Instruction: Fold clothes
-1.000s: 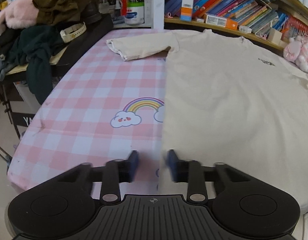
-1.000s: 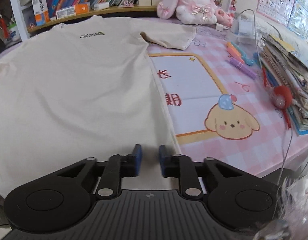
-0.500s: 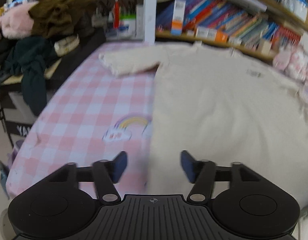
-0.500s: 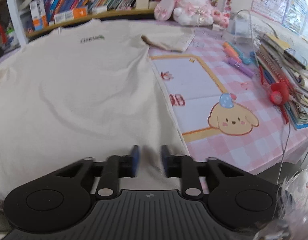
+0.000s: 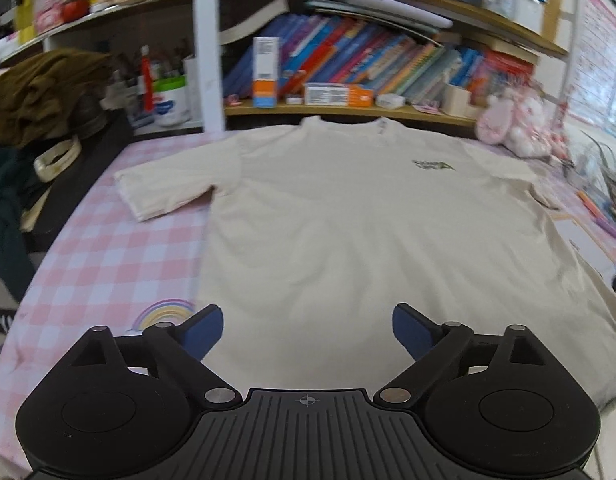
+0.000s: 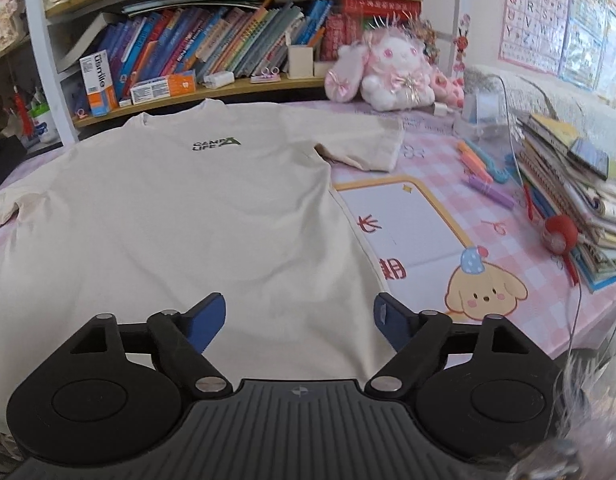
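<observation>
A cream T-shirt (image 5: 347, 220) lies flat, front up, on the pink checked table, collar toward the bookshelf; it also shows in the right wrist view (image 6: 180, 216). A small green logo (image 6: 216, 144) marks its chest. Both sleeves are spread out. My left gripper (image 5: 306, 330) is open and empty above the shirt's lower left part. My right gripper (image 6: 300, 318) is open and empty above the lower right part, near the side hem.
A bookshelf (image 5: 347, 76) runs along the far edge. Piled dark clothes (image 5: 36, 92) sit at the left. A pink plush toy (image 6: 391, 72), pens (image 6: 483, 168) and stacked books (image 6: 567, 184) lie at the right. The pink tablecloth (image 5: 108, 264) shows beside the shirt.
Both grippers have opened wide and risen, tilting up to face the shelf. The shirt's lower hem, held a second ago, now lies released on the table.
</observation>
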